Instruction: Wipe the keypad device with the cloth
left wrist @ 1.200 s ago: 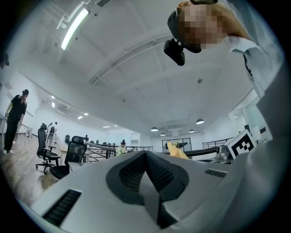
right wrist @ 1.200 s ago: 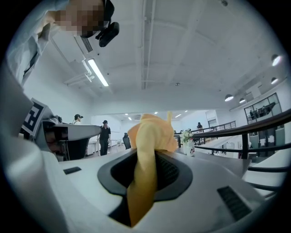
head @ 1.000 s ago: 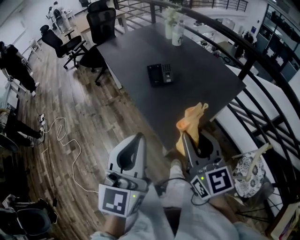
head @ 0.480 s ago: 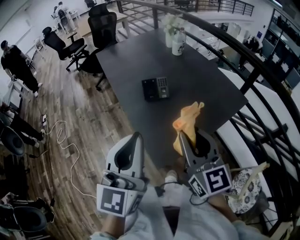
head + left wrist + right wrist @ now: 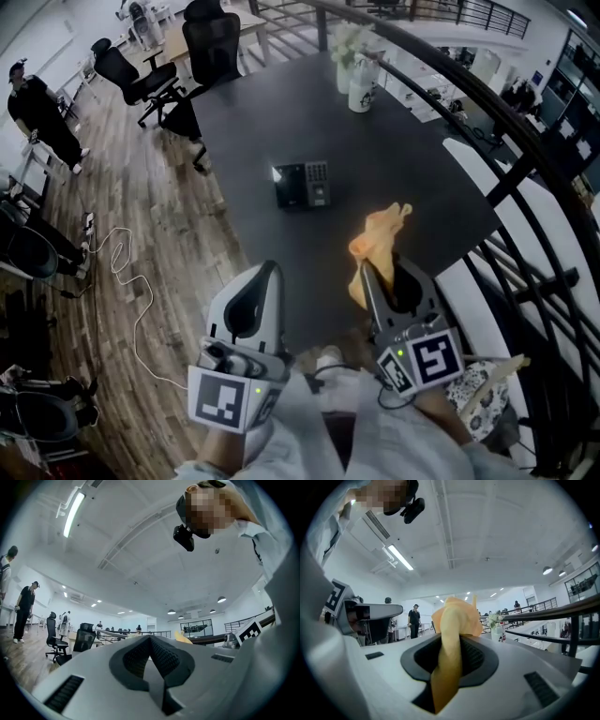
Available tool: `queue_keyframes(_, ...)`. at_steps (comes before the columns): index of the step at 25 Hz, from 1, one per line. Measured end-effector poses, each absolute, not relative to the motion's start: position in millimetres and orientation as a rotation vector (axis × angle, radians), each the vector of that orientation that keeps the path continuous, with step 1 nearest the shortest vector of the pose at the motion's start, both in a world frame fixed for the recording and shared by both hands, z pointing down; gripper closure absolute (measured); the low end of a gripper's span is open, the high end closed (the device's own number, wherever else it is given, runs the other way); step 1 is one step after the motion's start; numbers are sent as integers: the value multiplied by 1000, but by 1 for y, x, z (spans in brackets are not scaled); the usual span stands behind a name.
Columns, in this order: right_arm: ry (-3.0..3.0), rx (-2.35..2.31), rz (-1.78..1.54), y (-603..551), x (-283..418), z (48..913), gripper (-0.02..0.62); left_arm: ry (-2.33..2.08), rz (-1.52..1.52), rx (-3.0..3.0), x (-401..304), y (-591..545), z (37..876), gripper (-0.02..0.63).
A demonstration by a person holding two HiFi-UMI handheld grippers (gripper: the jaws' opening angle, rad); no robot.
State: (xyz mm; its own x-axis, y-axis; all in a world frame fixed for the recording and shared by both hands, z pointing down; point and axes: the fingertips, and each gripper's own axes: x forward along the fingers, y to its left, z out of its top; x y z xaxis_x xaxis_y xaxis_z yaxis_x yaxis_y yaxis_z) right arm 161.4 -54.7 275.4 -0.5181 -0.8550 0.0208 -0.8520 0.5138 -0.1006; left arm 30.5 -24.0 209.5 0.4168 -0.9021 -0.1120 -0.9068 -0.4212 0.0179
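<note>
Right gripper [image 5: 373, 272] clamped on yellow cloth [image 5: 380, 242], well apart from keypad device [image 5: 302, 185] on worktop [image 5: 403, 159]. Left gripper [image 5: 266, 272] closed, empty.

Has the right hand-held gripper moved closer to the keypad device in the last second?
Yes. Holding the cloth, the right hand-held gripper has come forward over the table, toward the keypad device, but is not at it yet.

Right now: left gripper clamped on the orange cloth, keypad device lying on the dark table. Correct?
Wrong gripper. The right gripper view shows the right gripper clamped on the orange cloth; the keypad device does lie on the dark table.
</note>
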Motion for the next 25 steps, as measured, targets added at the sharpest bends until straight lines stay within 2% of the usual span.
queue_keyframes(25,2700,-1621,-260,-102,194,317,496,1670,83,-2623,51,-64,220,592)
